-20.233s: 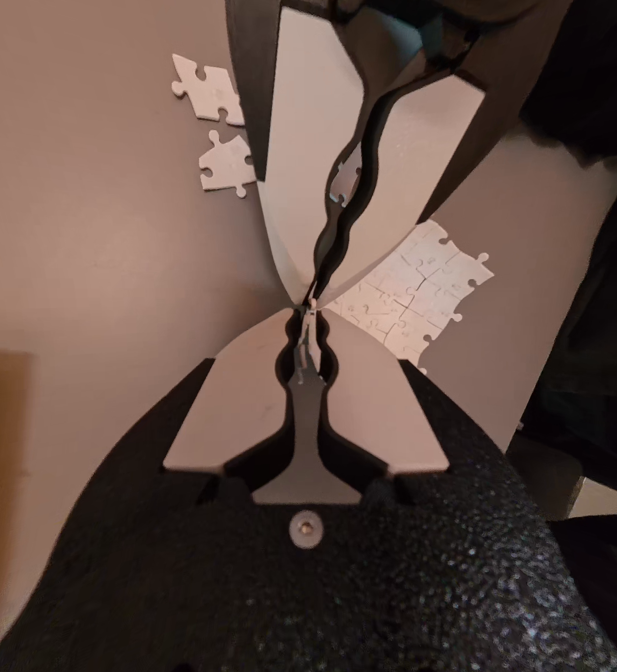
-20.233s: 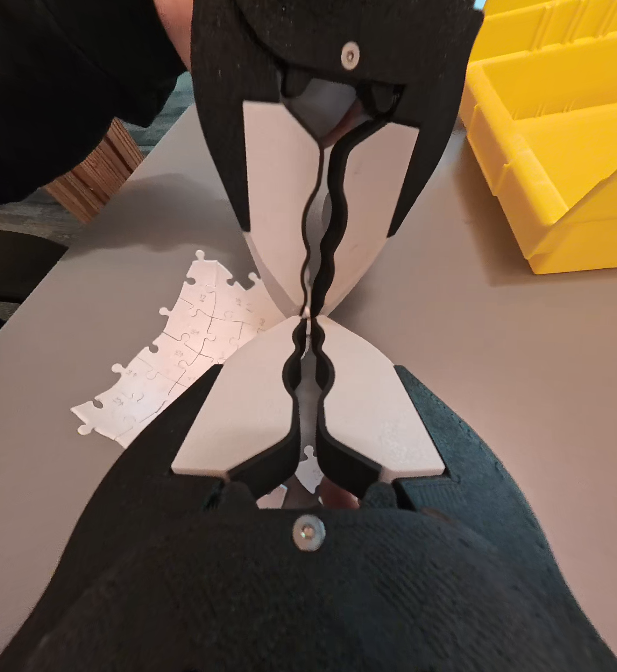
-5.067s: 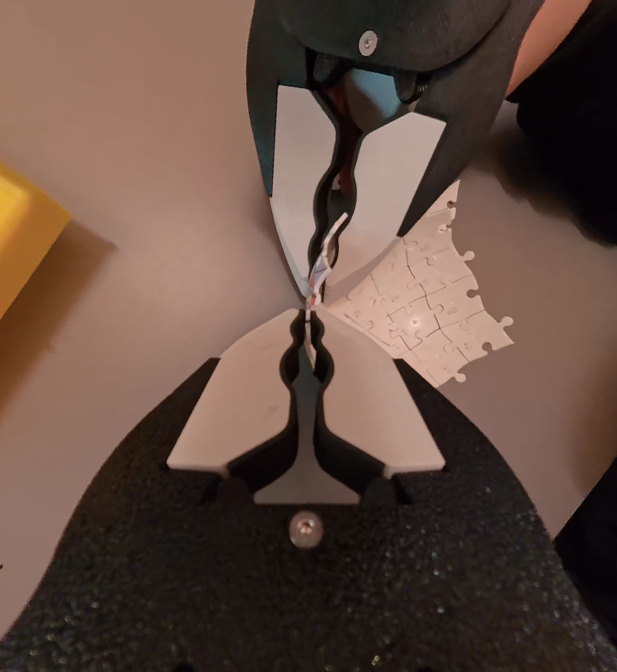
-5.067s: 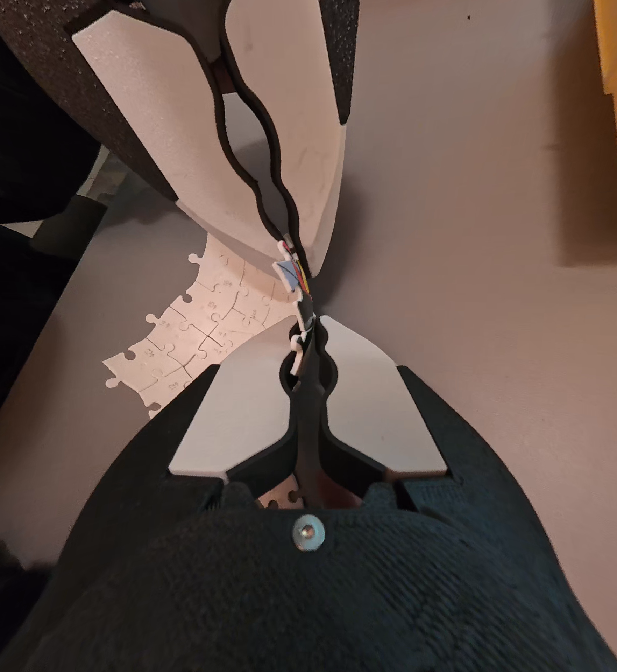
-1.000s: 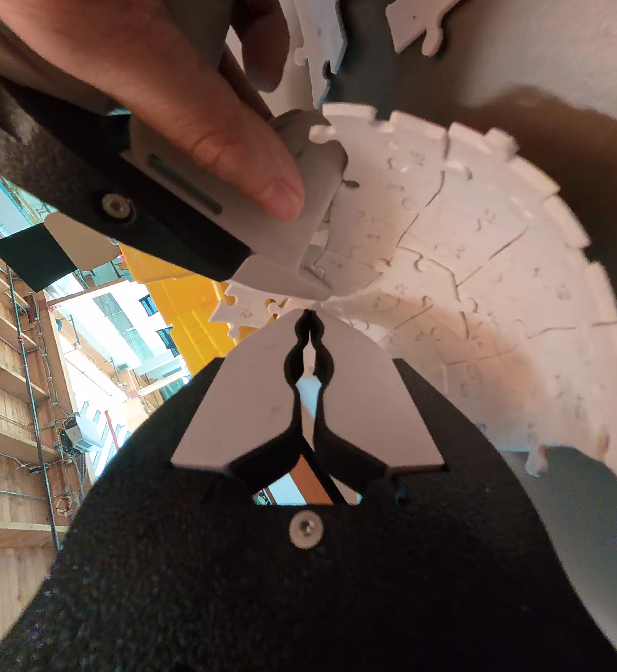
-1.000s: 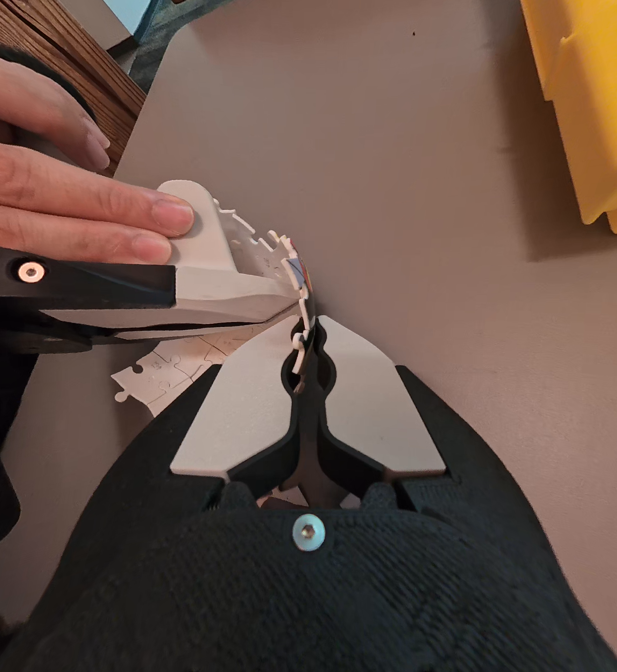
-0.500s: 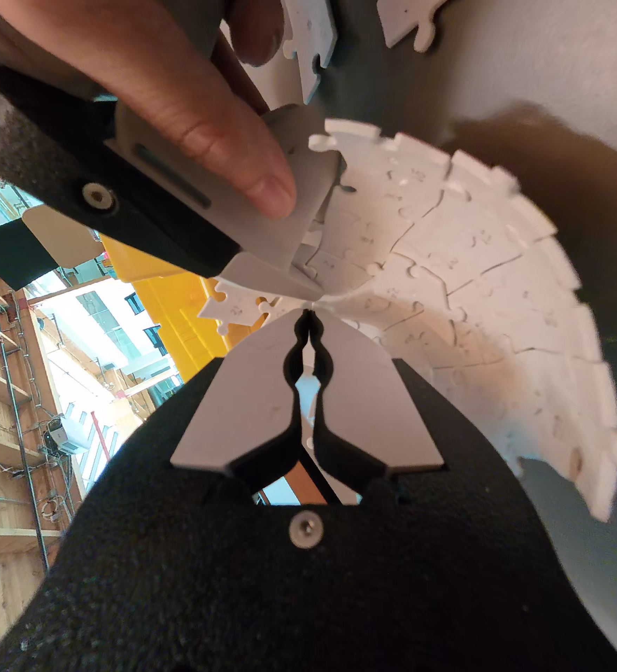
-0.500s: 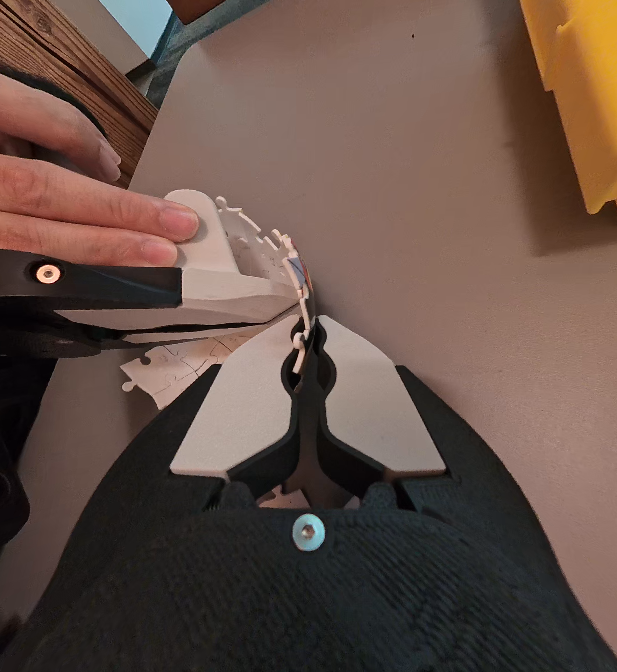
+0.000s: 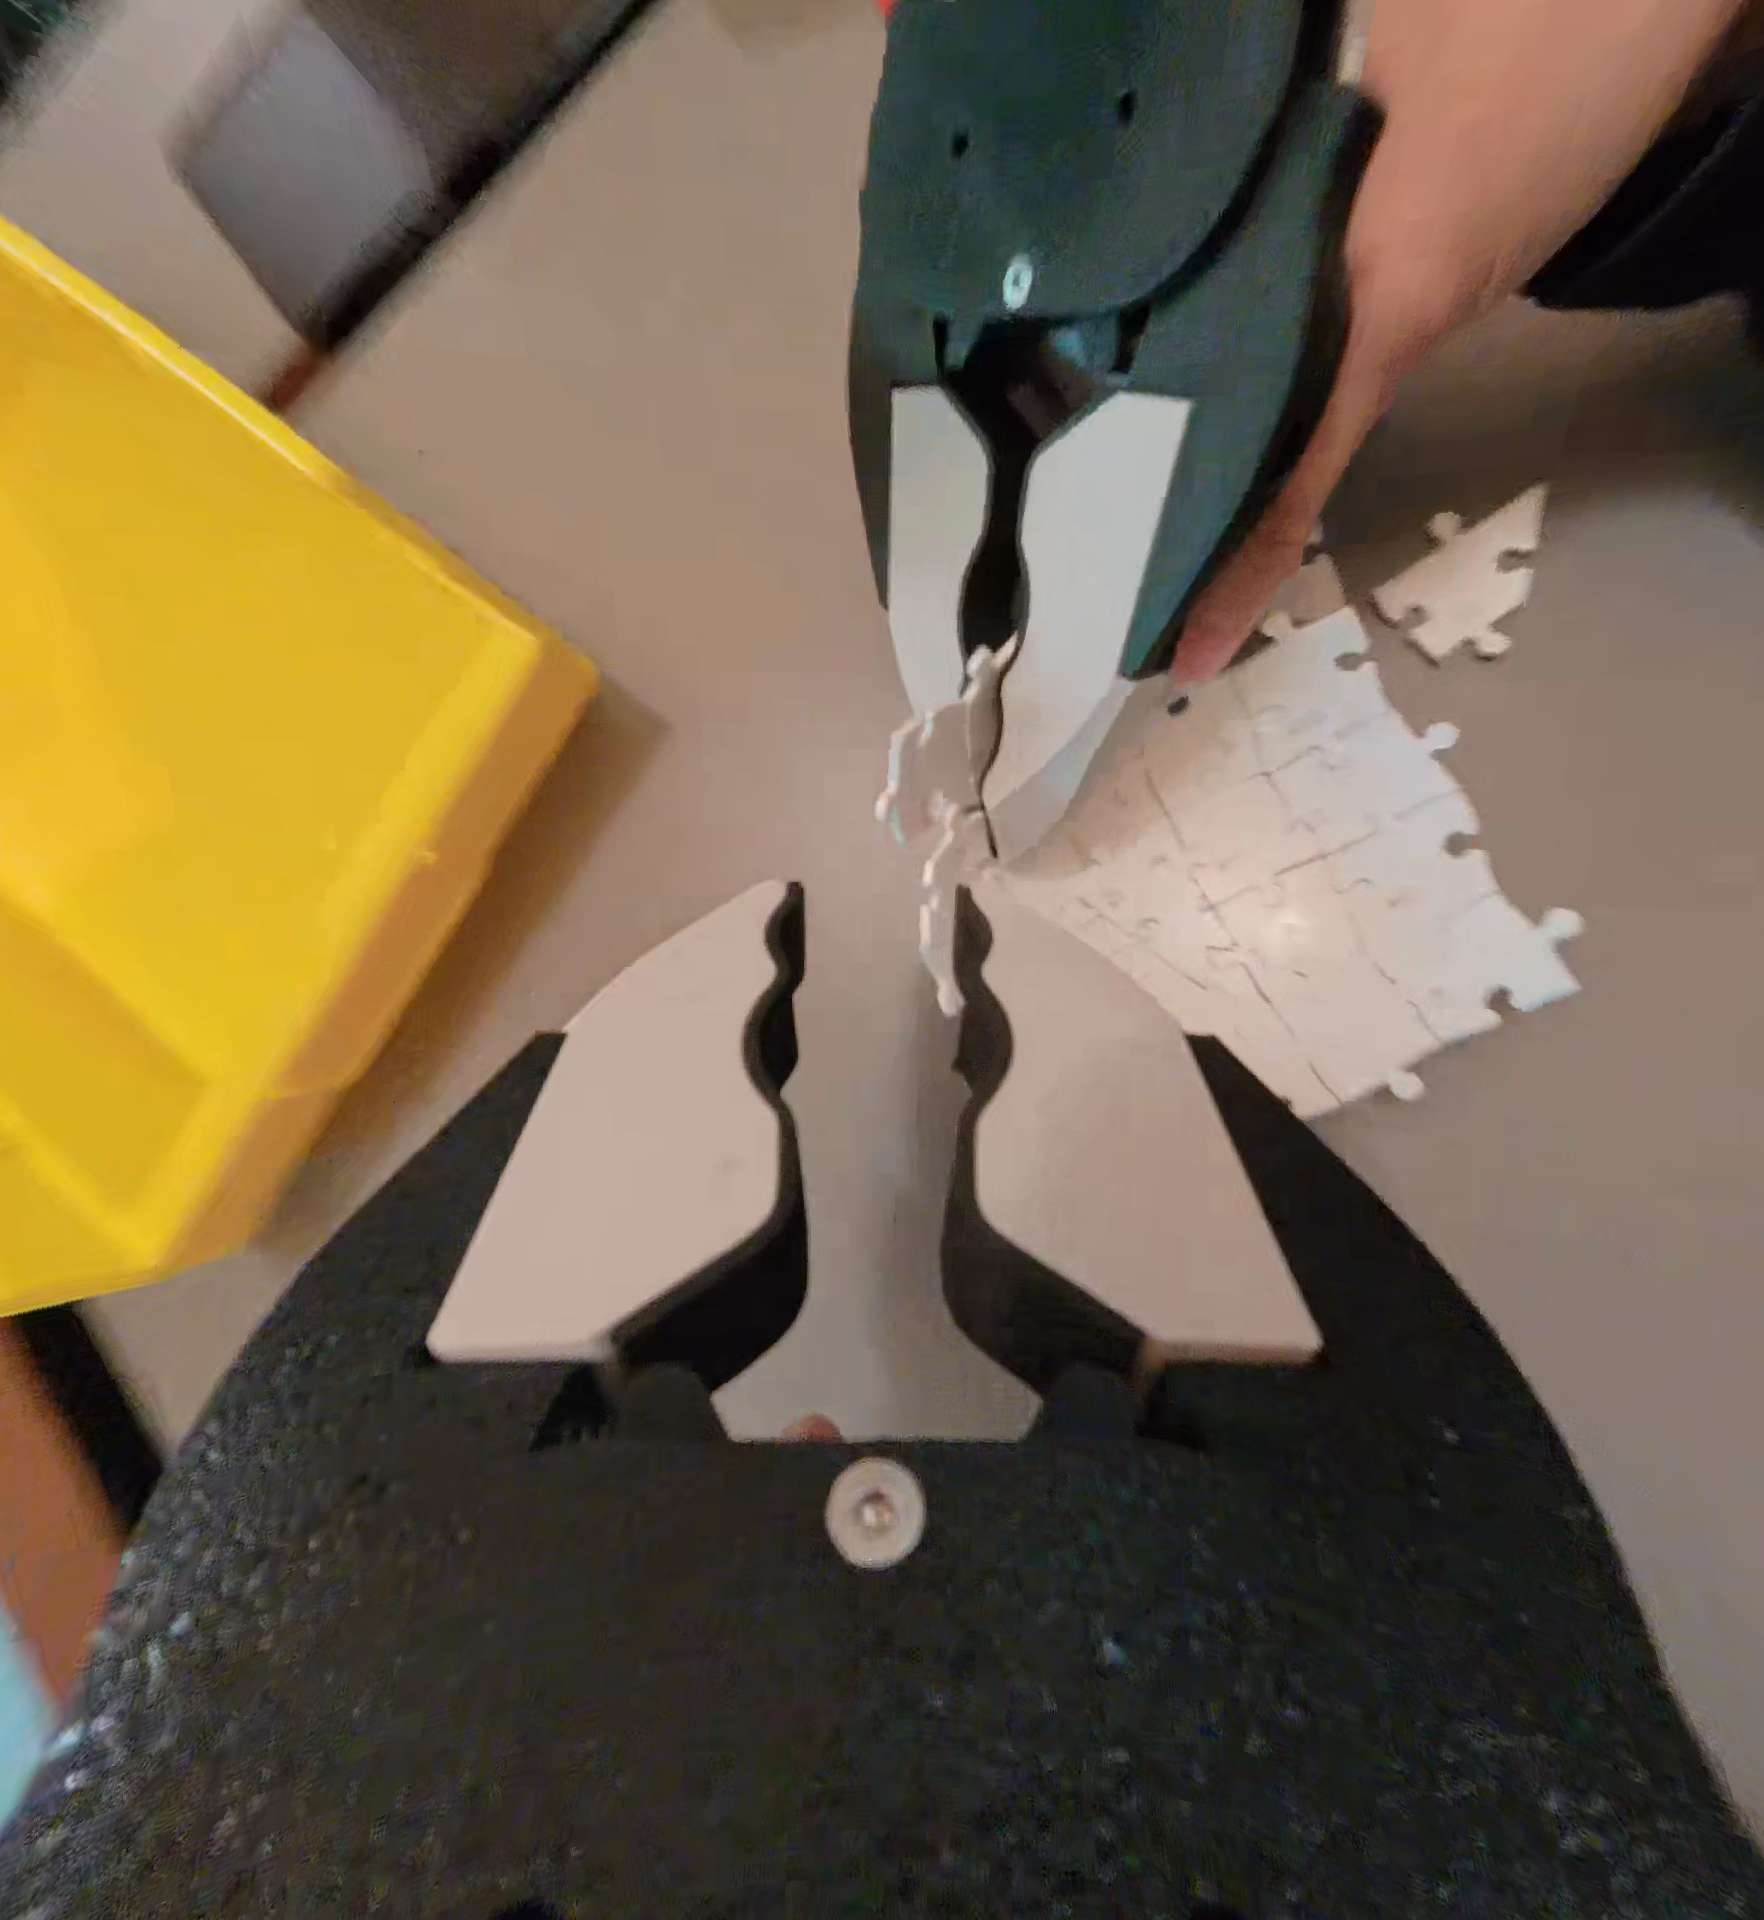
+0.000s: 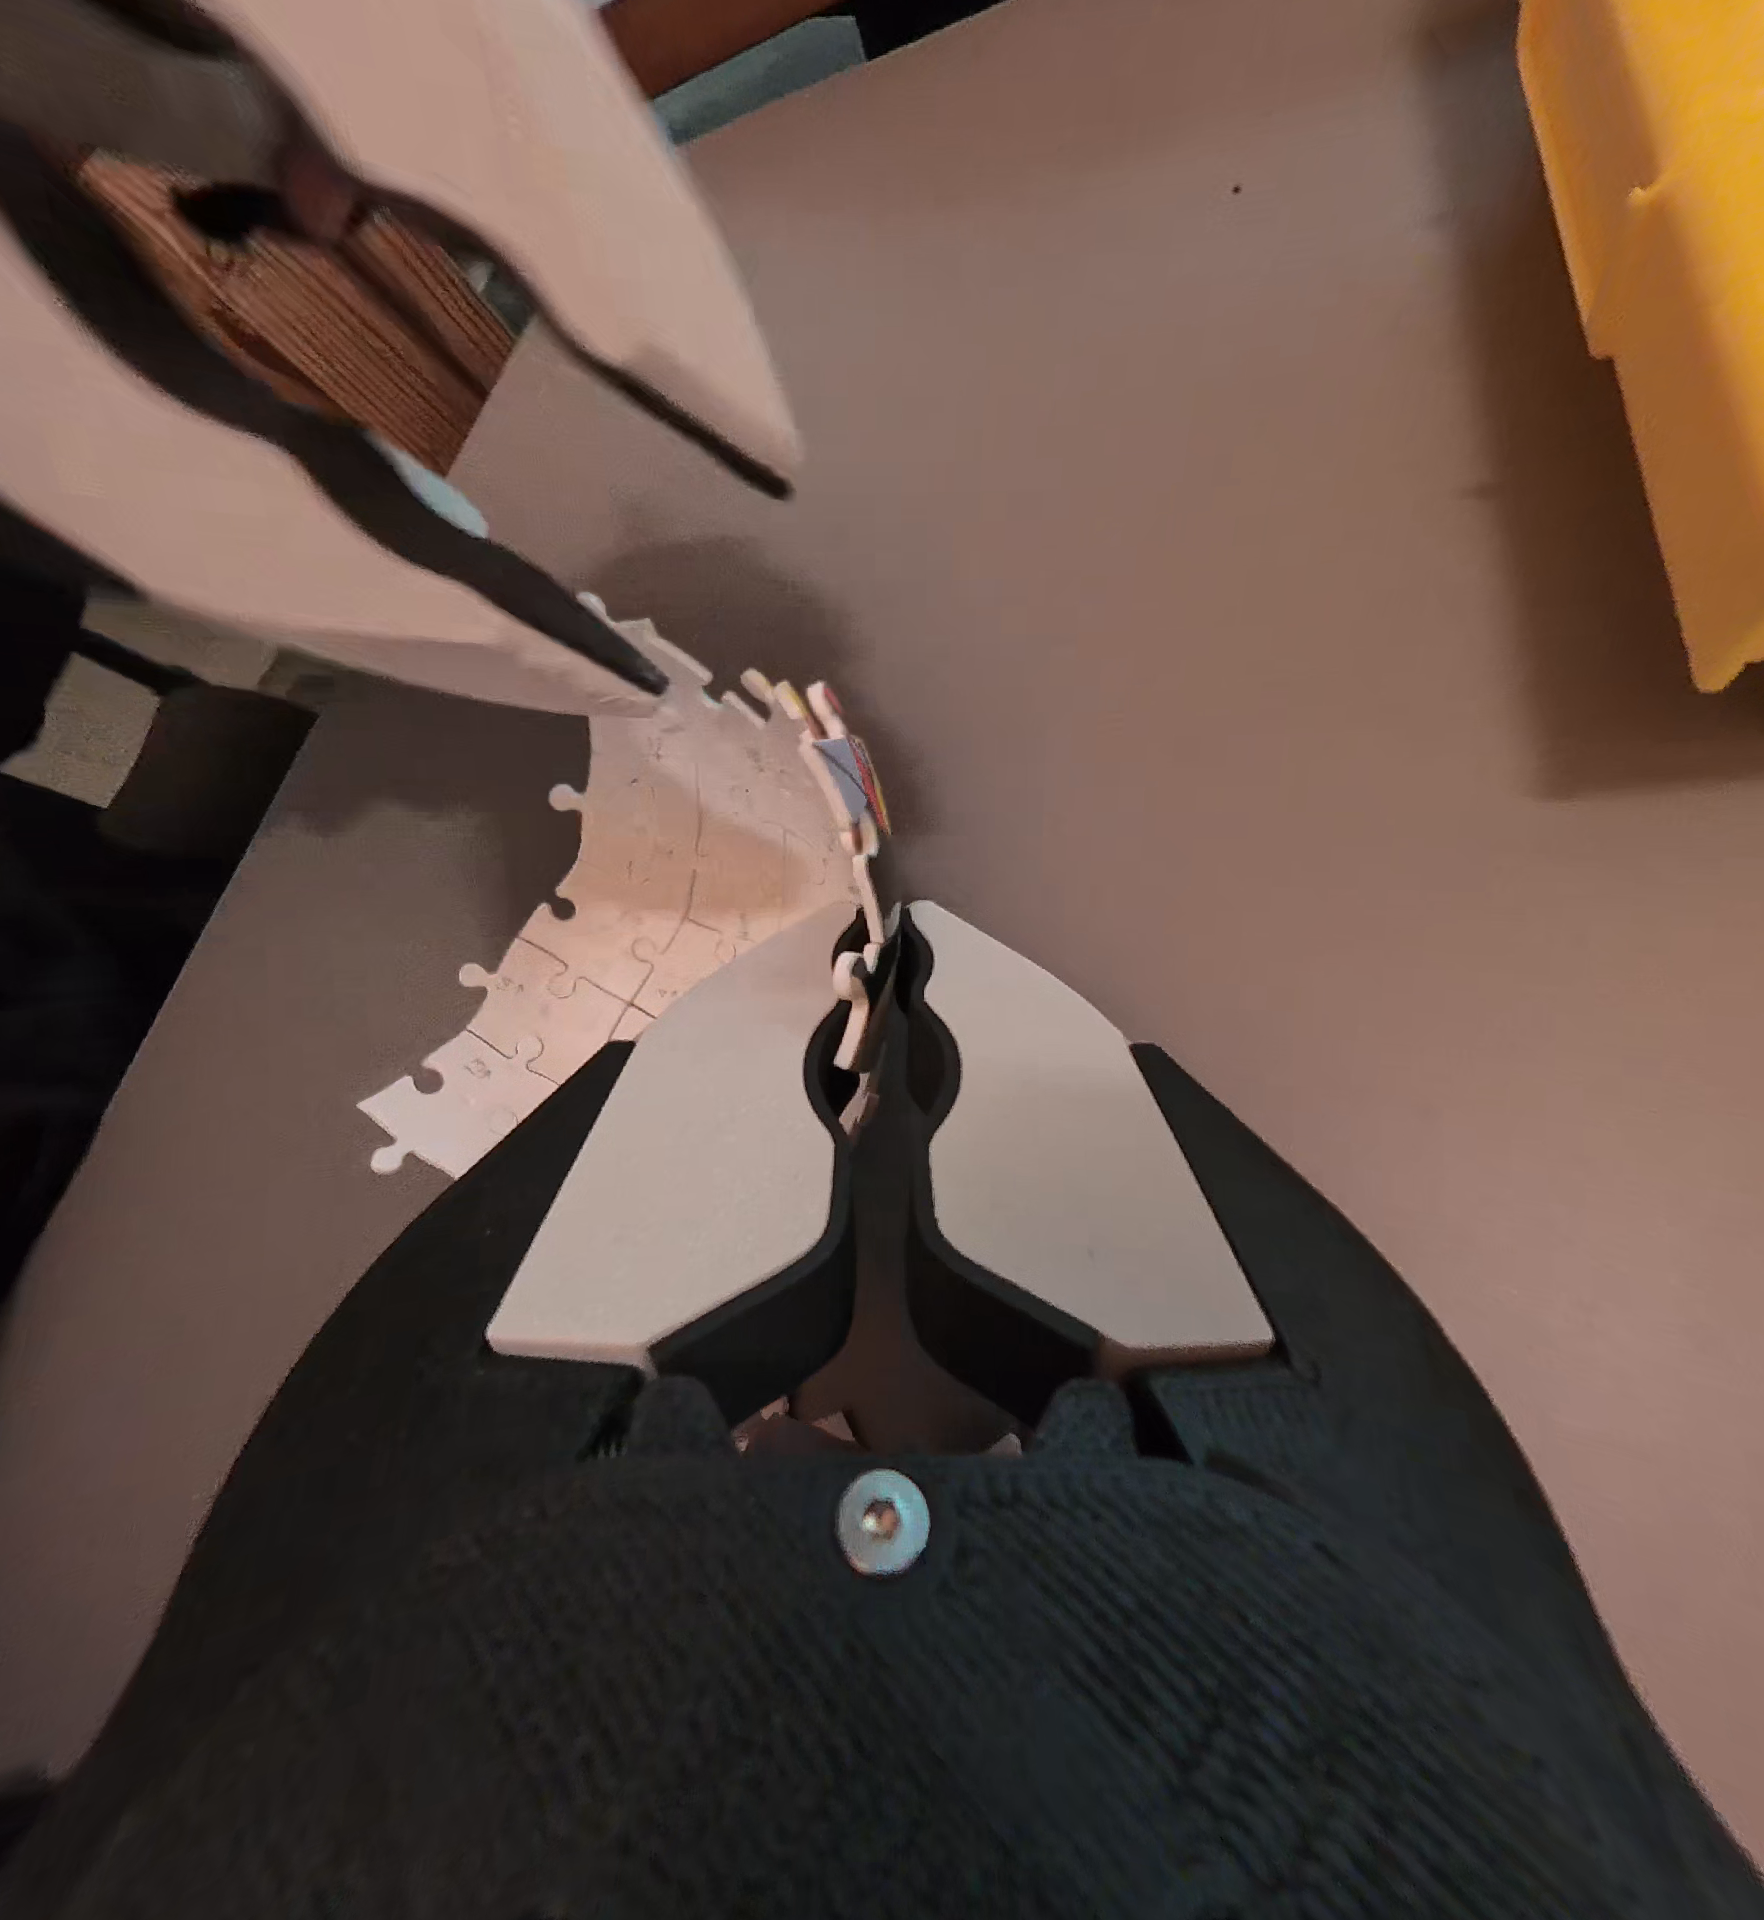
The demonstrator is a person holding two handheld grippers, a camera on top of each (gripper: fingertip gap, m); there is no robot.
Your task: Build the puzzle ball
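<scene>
Two grippers [image 9: 878, 904] [image 10: 883, 920], one joined puzzle sheet [image 9: 1273, 883], one loose puzzle piece [image 9: 1460, 592] far right, one yellow bin [image 9: 182, 779] left, one table [image 9: 649, 520].

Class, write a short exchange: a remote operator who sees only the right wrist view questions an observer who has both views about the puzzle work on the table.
Operator: My right gripper grips the puzzle sheet's edge. Are any pieces lying separately?
Observer: Yes. The right gripper holds the puzzle sheet, and a small loose section lies on the table by the sheet's far corner.
Operator: The left gripper is a blur here. Is it open?
Observer: The left gripper is open. Bare table shows between its fingers, with the sheet's raised edge beside its right finger.
</scene>
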